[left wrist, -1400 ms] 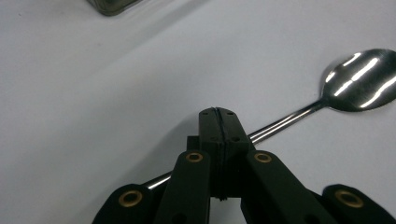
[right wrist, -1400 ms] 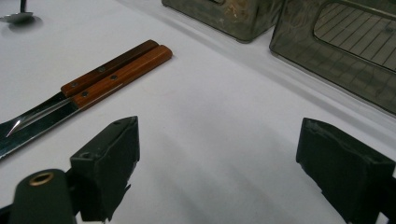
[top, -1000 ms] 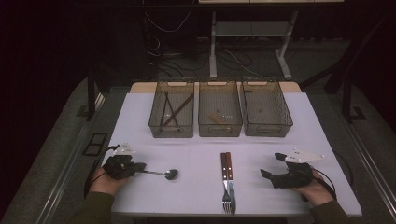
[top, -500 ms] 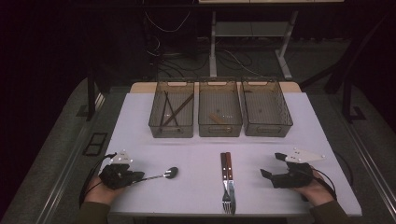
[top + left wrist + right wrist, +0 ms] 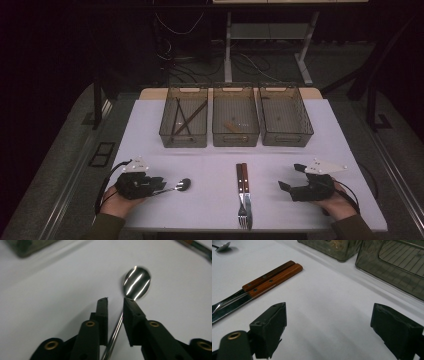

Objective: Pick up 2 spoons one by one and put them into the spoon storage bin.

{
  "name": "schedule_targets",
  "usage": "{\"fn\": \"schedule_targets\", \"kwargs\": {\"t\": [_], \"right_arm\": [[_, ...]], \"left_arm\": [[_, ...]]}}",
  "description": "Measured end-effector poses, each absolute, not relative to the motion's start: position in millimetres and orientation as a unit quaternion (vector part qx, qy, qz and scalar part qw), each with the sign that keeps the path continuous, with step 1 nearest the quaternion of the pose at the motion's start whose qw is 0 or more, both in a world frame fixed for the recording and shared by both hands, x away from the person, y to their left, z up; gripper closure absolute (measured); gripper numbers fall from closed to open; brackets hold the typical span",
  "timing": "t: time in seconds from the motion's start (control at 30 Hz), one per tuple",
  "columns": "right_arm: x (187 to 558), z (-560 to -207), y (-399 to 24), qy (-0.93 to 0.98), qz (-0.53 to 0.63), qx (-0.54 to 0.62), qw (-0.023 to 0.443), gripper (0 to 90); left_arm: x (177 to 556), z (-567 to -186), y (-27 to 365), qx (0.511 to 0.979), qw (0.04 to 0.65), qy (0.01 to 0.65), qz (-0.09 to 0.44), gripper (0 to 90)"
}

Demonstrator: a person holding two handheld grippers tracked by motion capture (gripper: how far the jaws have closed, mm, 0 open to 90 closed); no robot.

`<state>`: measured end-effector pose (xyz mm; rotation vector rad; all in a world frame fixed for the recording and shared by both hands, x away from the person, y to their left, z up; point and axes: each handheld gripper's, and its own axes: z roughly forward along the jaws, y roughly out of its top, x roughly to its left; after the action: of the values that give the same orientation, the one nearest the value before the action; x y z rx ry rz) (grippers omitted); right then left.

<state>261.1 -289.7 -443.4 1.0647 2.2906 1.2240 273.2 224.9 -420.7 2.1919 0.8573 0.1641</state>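
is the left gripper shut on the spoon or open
Open. In the left gripper view the left gripper fingers have just been opening; the spoon handle lies between them with a gap beside it.

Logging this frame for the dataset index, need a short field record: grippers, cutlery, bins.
left gripper: jaws just been opening, slightly apart around the handle of the shiny metal spoon; no clear pad contact
spoon place: on the white table, bowl pointing toward the table's middle
right gripper: open wide, nothing between the jaws, low over the table
wooden-handled fork and knife: side by side at the front centre, untouched
three smoky clear plastic bins: in a row at the back; left one holds dark sticks, middle one a small brownish piece
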Motion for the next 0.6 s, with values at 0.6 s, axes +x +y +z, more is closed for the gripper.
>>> {"fn": "schedule_targets", "kwargs": {"t": [0.6], "right_arm": [[261,-443,-288,0.807,0.431,0.367,0.167,13.6]], "left_arm": [[288,-432,175,0.873,0.377,0.301,0.069,46.5]]}}
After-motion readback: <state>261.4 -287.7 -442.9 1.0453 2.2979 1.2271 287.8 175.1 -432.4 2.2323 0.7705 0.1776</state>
